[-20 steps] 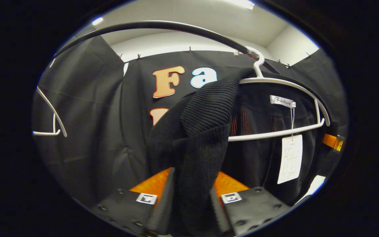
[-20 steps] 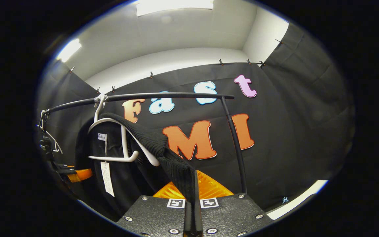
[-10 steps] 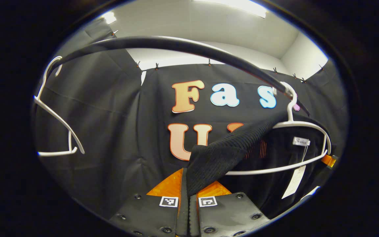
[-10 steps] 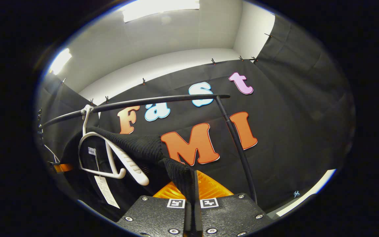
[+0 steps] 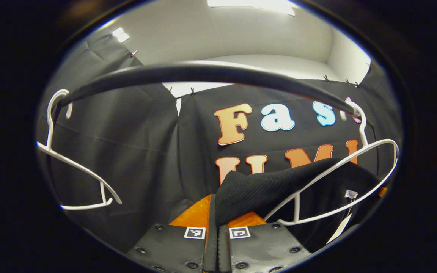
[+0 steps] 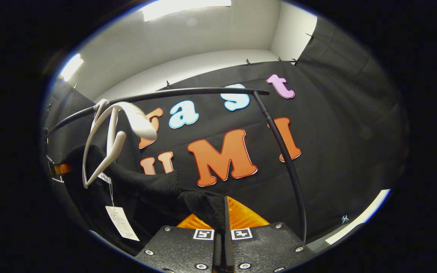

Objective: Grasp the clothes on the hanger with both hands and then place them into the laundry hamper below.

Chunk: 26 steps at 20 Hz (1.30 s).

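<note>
Both claws — left claw [image 5: 212, 227], right claw [image 6: 221, 227] — are clamping the black sweater [image 5: 256, 189]. It is hanging clear of the white hanger [image 6: 104, 144] — hamper drop is pending.

Colours rn: black ribbed-knit garment [image 5: 264, 187] w/ a white paper tag [image 6: 122, 223], white plastic hanger [image 6: 108, 140] + another white hanger [image 5: 78, 170] further along, black rail [image 5: 203, 74], white ceiling [image 5: 241, 26], and black-n-white square markers [image 6: 222, 234] by the fingers.
</note>
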Motion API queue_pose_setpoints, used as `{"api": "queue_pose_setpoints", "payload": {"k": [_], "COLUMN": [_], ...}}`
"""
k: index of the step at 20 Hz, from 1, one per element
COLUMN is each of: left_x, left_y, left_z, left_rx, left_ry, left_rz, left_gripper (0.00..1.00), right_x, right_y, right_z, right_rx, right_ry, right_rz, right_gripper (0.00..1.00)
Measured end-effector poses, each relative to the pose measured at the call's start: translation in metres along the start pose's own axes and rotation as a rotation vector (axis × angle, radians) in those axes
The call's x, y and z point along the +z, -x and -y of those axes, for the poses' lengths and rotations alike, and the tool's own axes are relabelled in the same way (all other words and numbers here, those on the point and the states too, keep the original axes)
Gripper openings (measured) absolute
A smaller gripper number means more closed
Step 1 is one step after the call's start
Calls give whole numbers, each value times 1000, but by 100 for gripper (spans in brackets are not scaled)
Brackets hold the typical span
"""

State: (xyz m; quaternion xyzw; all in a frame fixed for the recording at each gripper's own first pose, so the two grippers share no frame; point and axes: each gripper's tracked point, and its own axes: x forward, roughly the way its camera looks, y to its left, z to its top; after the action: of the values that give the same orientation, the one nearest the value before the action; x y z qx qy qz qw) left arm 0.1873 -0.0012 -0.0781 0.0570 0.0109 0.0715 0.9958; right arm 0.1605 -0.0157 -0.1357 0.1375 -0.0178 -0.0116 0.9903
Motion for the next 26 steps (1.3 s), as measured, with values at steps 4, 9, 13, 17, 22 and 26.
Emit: {"api": "queue_pose_setpoints", "payload": {"k": [4,9,13,17,22,26], "left_x": [-28,-54,-66,-73,-89,-111], "left_y": [3,21,42,62,96,107], "left_z": [-25,-39,-30,-23,-14,-12], "left_rx": [45,52,14,-19,-76,-98], "left_ry": [49,53,90,47,49,62], "left_rz": [-51,-99,-139,-150,-180,-225], "left_gripper": [9,9,8,9,8,9], "right_x": [-17,-33,-42,-49,-67,-96], "right_y": [6,21,39,54,76,90], "right_z": [-24,-35,-36,-37,-41,-45], "right_rx": [35,50,59,72,90,105], "right_ry": [30,82,92,111,150,152], "right_rz": [-29,-42,-69,-79,-110,-163], "right_gripper": [2,2,2,2,2,2]}}
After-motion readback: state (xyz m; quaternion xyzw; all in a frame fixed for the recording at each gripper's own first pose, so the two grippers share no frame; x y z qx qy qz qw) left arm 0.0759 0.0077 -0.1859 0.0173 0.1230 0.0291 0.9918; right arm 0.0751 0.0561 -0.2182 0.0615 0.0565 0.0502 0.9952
